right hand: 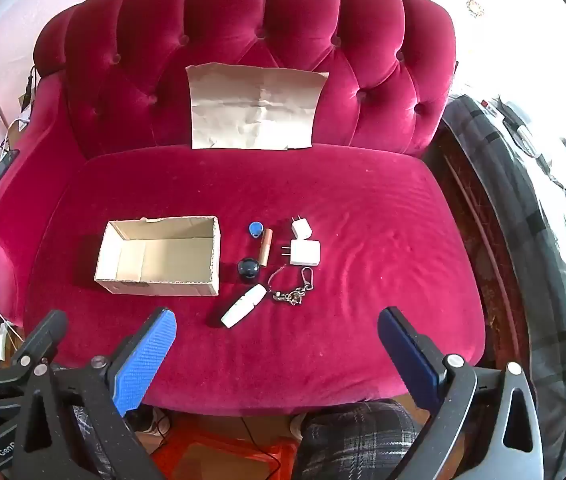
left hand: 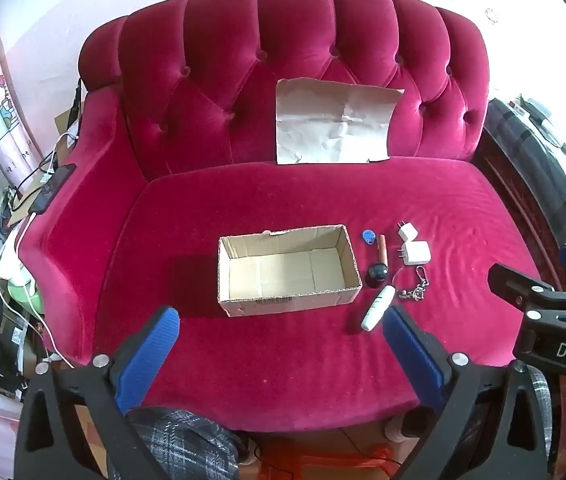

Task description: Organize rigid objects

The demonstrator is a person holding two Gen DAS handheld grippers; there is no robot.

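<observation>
Lowest in the left wrist view, my left gripper [left hand: 281,344] has its blue-padded fingers spread wide apart, nothing between them but red velvet. Same in the right wrist view: my right gripper [right hand: 277,344] stands wide apart, empty. Plaid trouser fabric [right hand: 359,436] shows under both, at the bottom edge.

Just above the right pad in the left view lies a white tube [left hand: 377,308], tilted, its lower end toward frame centre. Beside it to the right, a metal key chain [left hand: 413,290] with a clip, lying loose. Above the tube: a dark round knob-like object [left hand: 377,272], close to the box's right wall; touching or apart, I cannot tell.

Centre of frame: open cardboard box [left hand: 243,308], rectangular, empty inside, long side running left-right on the sofa seat [left hand: 283,196].

Right of the box, farther up: a small blue tag [left hand: 368,236], a tan cylinder [left hand: 383,249] just beside it, then two white plug adapters, the larger adapter [left hand: 417,253] below the smaller adapter [left hand: 407,232]; they look to be touching.

Farthest, upper centre: a creased sheet of brown paper [left hand: 335,122] propped against the tufted backrest [left hand: 223,60].

Left edge: cables and a dark phone [left hand: 53,192] on the sofa arm.
</observation>
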